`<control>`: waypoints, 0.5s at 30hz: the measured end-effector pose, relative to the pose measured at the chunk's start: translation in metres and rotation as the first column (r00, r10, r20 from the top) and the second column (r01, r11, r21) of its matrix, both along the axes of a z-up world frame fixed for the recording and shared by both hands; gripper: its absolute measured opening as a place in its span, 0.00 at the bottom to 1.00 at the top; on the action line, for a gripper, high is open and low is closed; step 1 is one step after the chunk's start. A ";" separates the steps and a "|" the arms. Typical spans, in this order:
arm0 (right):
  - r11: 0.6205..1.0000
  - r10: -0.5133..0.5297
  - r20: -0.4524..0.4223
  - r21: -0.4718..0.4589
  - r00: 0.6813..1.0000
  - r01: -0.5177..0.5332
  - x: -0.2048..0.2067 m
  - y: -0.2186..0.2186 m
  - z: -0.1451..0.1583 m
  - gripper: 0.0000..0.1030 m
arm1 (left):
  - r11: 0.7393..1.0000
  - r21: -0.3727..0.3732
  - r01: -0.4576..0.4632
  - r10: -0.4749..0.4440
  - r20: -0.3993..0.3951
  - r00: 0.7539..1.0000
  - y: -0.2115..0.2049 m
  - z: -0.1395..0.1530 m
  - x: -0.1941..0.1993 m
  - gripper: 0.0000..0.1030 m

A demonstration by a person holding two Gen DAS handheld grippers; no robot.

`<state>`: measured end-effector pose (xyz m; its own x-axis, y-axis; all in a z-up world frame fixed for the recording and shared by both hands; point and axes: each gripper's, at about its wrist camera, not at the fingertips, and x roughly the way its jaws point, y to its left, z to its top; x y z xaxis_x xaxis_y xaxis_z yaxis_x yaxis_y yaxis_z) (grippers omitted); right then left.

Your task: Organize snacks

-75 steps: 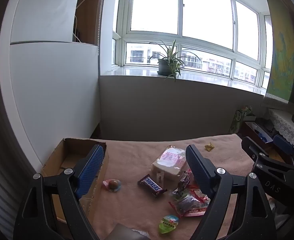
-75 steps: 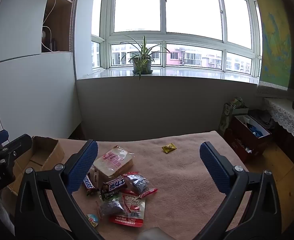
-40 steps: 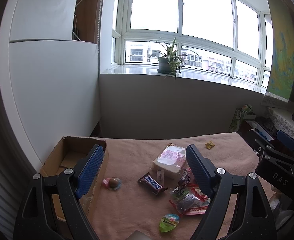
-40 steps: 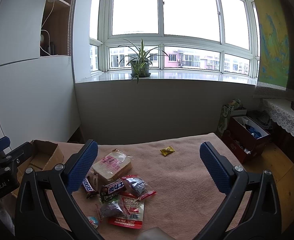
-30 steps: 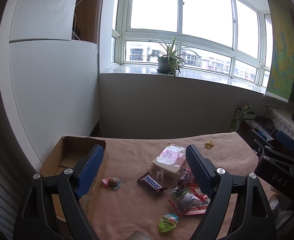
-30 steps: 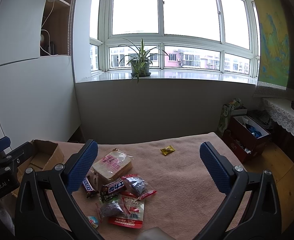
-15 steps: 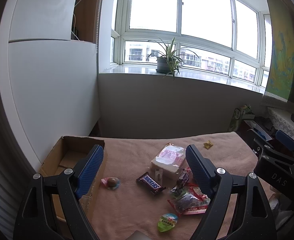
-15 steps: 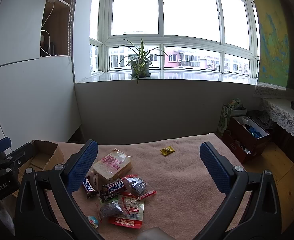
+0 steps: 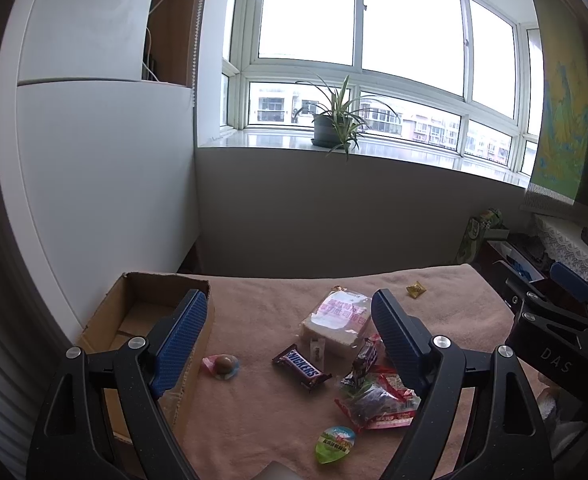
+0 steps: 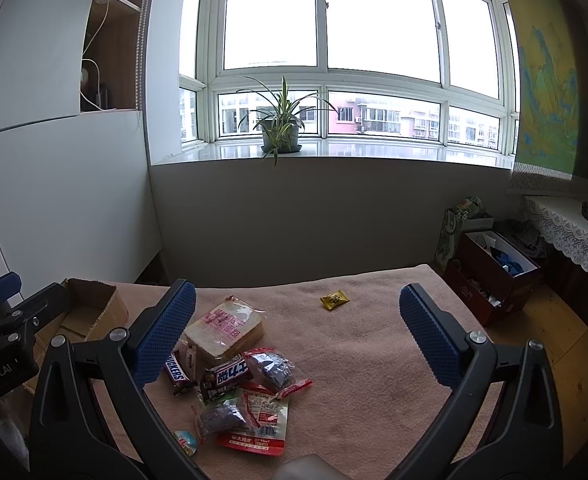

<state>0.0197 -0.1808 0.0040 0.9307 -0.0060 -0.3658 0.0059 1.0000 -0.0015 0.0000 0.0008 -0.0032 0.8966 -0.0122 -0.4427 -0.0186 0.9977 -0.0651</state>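
I hold both the left gripper and the right gripper above the worktop with their jaws wide apart and nothing between them. The snacks lie in a loose heap in the lower middle of the left view, near the open cardboard box at the lower left: the Snickers bar is firm and light, so I would pinch it across its narrow width. The bagged bread looks soft and easy to crush, so I would take its wrapper edge, and the slippery red packet at a sealed end.
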 end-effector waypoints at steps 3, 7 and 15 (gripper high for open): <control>1.000 0.000 0.002 0.000 1.000 0.000 0.000 0.000 0.000 1.00 | 1.000 0.000 0.001 -0.001 0.000 1.000 0.000 0.000 0.000 0.82; 1.000 -0.002 0.002 0.000 1.000 0.002 0.000 0.000 0.000 1.00 | 1.000 0.002 0.003 -0.003 -0.002 1.000 0.000 -0.001 0.000 0.82; 1.000 -0.002 0.001 -0.001 1.000 0.002 0.000 -0.001 -0.001 1.00 | 1.000 0.000 0.003 -0.003 -0.003 1.000 0.000 -0.002 0.000 0.82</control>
<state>0.0198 -0.1815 0.0033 0.9309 -0.0080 -0.3652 0.0076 1.0000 -0.0026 -0.0005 0.0006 -0.0047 0.8953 -0.0151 -0.4452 -0.0155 0.9978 -0.0651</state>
